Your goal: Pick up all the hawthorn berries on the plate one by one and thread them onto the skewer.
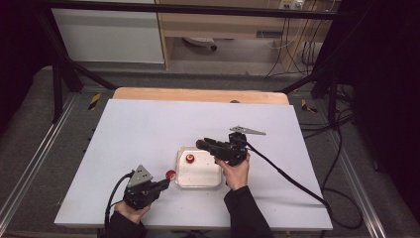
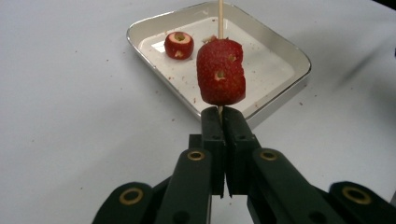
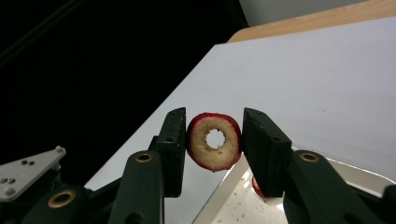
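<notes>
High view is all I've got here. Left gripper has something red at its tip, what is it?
Observer: A red fruit piece threaded on a thin wooden skewer; the left gripper is shut on the skewer just below the fruit.
Operator: And the right gripper, holding anything?
Observer: Yes. The right gripper is shut on a cored fruit slice, red skin, pale flesh, a hole through the middle.
Operator: The red one in the tray, cored too?
Observer: Yes, the piece in the tray has a hole in its top. It lies in a corner of the white tray, amid red specks.
</notes>
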Motion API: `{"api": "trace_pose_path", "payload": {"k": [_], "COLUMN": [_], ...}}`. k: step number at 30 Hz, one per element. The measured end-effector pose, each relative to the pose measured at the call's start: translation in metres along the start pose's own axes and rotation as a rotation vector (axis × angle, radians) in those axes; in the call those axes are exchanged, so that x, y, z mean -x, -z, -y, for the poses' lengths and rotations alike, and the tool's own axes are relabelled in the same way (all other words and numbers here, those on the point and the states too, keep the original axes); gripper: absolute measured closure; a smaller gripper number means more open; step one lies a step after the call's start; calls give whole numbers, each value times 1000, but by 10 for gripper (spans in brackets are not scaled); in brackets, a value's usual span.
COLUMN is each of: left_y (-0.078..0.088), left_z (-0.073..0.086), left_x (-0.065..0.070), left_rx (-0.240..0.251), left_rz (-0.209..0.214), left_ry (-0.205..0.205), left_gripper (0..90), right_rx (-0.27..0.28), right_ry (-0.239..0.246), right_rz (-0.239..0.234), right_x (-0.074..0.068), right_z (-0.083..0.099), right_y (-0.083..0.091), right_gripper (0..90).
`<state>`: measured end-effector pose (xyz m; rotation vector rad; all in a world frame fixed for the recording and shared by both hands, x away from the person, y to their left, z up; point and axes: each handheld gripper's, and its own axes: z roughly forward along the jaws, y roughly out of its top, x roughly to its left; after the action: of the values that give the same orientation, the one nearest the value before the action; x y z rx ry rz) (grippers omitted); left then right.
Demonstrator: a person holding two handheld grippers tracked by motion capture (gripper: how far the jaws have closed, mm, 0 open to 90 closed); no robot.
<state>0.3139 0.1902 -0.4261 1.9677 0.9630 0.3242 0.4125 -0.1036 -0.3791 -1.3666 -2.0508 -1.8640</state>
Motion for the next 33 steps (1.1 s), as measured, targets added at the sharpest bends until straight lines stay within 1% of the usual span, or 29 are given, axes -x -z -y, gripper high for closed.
{"api": "trace_pose_path", "payload": {"k": [6,9,14,17,21,25,28,33], "left_y": [-3,-5,-8,-10,-15,-20,-22,-22], "left_z": [-5,-9,-13,-16,-22,-26,-28,-30], "left_x": [10,15,20,24,28,33,35,36], "left_rx": [24,36,49,54,55,55,59,65], "left_rz": [7,20,50,59,63,53,59,63], "left_ry": [30,45,74,81,101,88,92,94], "left_gripper": [879,879,877,878,878,878,878,878], "right_rx": [90,137,193,222,250,269,282,291], "right_ry": [-17,-20,-7,-6,3,9,23,19], "right_rz": [-14,-20,-16,-22,-22,-26,-26,-32], "right_x": [-2,-4,-6,-7,-8,-9,-9,-10], "right_z": [1,2,3,2,2,4,4,4], "right_y": [0,0,1,1,2,2,2,2], "right_gripper": [614,615,616,617,617,617,617,618]}}
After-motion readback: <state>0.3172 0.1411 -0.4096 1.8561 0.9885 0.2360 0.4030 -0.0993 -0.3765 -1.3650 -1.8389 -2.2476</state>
